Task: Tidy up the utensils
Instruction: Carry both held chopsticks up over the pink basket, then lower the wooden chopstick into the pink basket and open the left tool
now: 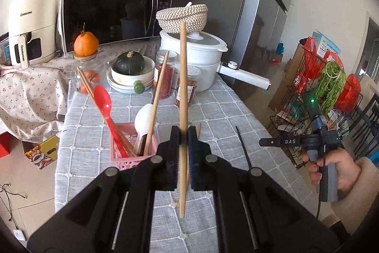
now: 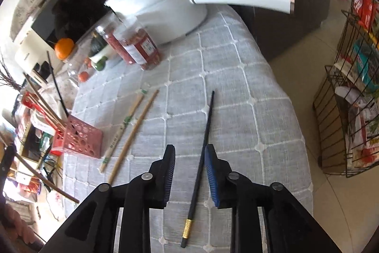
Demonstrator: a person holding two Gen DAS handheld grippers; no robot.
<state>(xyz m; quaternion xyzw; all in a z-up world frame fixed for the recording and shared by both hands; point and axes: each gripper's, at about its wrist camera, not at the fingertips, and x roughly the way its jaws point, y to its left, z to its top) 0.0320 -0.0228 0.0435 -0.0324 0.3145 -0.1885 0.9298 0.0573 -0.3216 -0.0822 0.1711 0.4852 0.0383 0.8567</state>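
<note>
Grey fridge [image 1: 239,16], beige floor tiles [image 2: 319,77]
</note>
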